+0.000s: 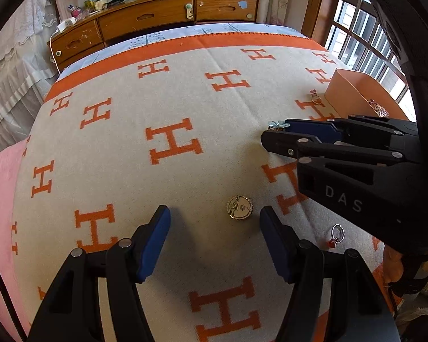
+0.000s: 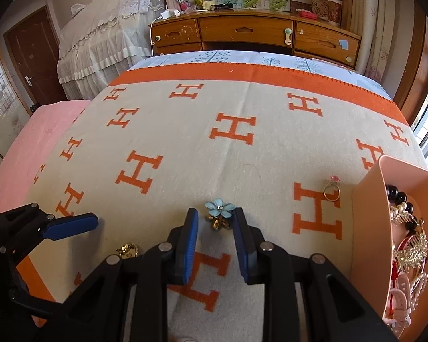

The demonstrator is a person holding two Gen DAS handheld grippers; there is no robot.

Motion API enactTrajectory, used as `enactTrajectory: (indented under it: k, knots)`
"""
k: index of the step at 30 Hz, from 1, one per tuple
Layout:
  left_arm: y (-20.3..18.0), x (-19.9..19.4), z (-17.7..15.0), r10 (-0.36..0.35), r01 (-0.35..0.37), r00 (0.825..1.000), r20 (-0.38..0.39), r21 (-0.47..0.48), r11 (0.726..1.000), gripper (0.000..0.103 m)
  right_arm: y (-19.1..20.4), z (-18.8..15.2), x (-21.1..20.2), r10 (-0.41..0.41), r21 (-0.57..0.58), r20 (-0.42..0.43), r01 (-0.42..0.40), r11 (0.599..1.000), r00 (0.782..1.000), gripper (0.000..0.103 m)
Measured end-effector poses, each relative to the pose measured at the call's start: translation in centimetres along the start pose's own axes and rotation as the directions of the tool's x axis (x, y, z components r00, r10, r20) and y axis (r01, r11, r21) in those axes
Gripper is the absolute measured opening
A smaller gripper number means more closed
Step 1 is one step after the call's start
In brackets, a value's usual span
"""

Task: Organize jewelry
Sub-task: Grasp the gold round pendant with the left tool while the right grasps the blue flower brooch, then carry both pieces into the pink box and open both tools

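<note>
Flower brooch (image 2: 219, 213) between right gripper (image 2: 216, 222) fingers, pitched down

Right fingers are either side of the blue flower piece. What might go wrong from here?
1. The blue flower piece sits just past the right gripper fingertips, so closing now may only clip its edge and flick it away.
2. The soft blanket could let it sink or snag.
3. The pink box is already crowded; a drop might bounce out.

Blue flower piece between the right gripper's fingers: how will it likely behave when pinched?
The blue flower brooch looks small and probably light. Its thin petals atop a lumpy gold base suggest it may twist or tip between the right gripper pads. The soft blanket may let it sink when pressed.
</note>
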State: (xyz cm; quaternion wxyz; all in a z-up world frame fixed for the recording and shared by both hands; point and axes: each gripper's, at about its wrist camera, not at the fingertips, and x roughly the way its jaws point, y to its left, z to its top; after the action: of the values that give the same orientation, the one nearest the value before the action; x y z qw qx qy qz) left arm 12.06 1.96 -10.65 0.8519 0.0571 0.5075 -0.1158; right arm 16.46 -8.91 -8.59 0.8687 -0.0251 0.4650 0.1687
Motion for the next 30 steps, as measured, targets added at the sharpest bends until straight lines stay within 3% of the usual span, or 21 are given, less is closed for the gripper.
enactTrajectory:
  k: [3,7,11,15,22,30]
  knots:
    - [-0.1,0.0,0.0,-0.007,0.007,1.0,0.006,0.006,1.0,0.061,-0.1,0.1,0.2,-0.009,0.001,0.014,0.009,1.0,1.0,0.02]
    - [-0.2,-0.2,0.0,-0.012,0.011,1.0,0.027,0.023,1.0,0.04,-0.7,0.1,-0.1,0.019,0.021,0.018,-0.019,1.0,1.0,0.02]
    - [-0.4,-0.2,0.0,-0.014,0.013,0.999,0.035,0.04,0.999,0.032,-1.9,-0.3,-0.9,0.073,0.076,0.014,-0.074,0.994,0.997,0.019]
    - [-1.0,-0.2,0.0,-0.019,0.017,0.999,0.041,0.067,0.998,0.016,-2.8,-1.2,-3.1,0.115,0.101,0.055,-0.12,0.988,0.992,0.019]
    - [-2.0,-0.2,0.4,0.026,-0.028,0.999,0.038,0.067,0.997,0.016,-5.3,-3.4,-8.8,0.159,0.142,0.183,-0.186,0.972,0.97,0.019]
    - [-5.6,-3.1,2.3,-0.023,0.014,0.995,0.094,0.099,0.995,0.016,-11.5,-6.1,-15.1,0.068,0.238,0.309,-0.147,0.96,0.949,0.019]
